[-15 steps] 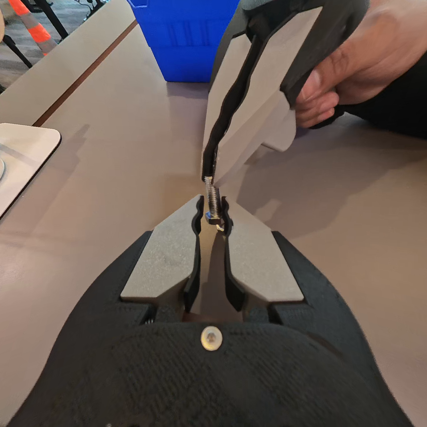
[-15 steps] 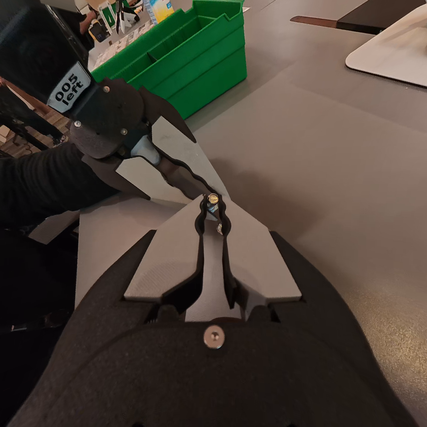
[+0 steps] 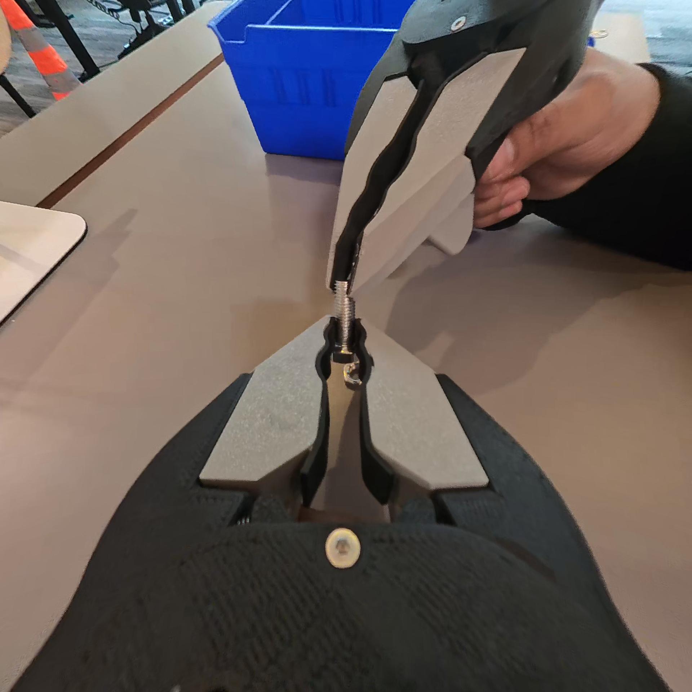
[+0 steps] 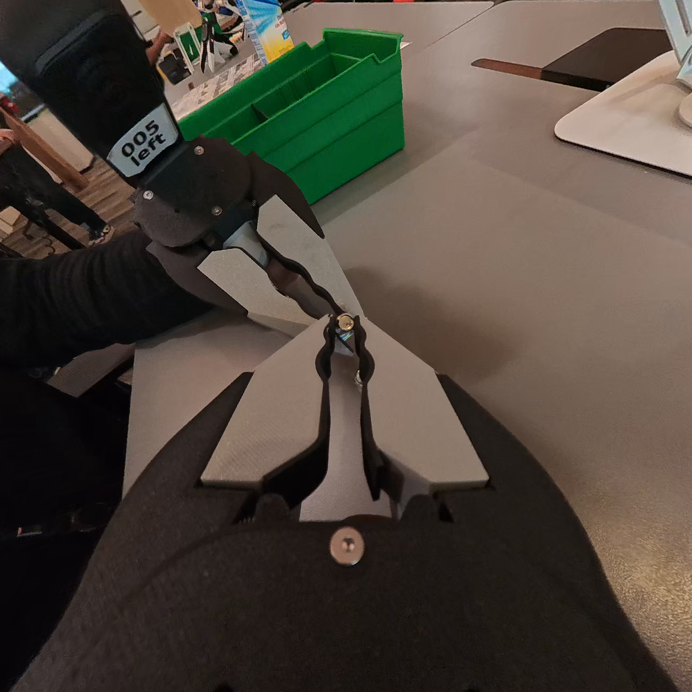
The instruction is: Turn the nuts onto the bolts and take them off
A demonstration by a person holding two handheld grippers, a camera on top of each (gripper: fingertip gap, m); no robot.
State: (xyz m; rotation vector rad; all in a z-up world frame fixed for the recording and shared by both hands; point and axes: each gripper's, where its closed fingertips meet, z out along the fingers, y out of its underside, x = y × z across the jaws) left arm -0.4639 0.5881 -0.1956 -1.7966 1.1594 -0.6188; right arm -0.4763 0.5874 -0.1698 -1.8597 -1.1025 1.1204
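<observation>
Left wrist view: open counter (image 3: 187, 299) to both sides; blue bin (image 3: 299, 86) well ahead, pale board (image 3: 30, 251) far left. Left gripper (image 3: 343, 337), jaws nearly closed, pinches the bolt (image 3: 343, 314) near its head; right gripper (image 3: 342, 281) clamps the threaded end.

Right wrist view: green bin (image 4: 318, 123) beyond, counter edge at left. A loose nut (image 4: 357, 378) lies beneath the right jaws.

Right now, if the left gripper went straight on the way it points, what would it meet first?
The right gripper, most likely: its tips close on the far end of the bolt that the left gripper holds, directly ahead. The blue bin stands farther back.
</observation>
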